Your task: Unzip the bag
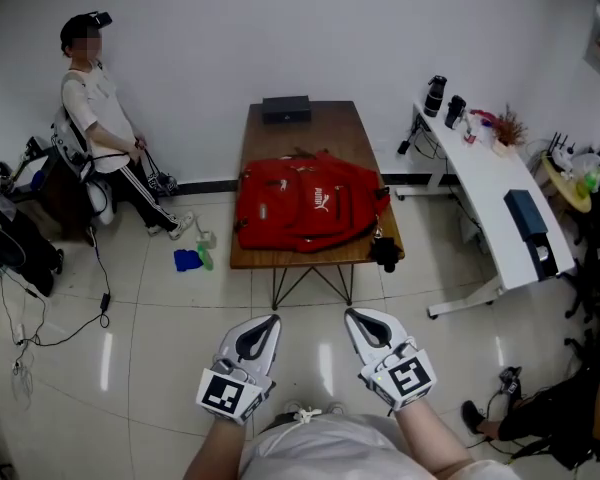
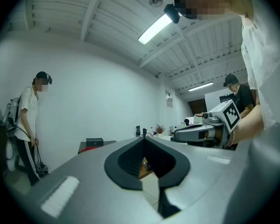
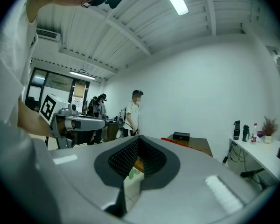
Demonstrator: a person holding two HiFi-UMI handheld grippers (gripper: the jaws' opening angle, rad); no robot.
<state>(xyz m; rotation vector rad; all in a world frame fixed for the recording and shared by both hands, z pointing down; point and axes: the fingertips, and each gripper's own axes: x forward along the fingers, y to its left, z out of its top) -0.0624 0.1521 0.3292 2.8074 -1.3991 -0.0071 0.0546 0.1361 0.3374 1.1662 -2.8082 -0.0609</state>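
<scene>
A red backpack lies flat on the brown table ahead of me, filling its near half. Its edge shows as a red strip in the right gripper view. Both grippers hang low over the tiled floor, well short of the table and touching nothing. My left gripper has its jaws shut and empty, tips meeting. My right gripper is likewise shut with nothing held, tips together. Each gripper shows in the other's view: the right gripper, the left gripper.
A black box sits at the table's far end and a black object hangs at its near right corner. A white desk with bottles stands at the right. A person stands at the left wall. A blue item and cables lie on the floor.
</scene>
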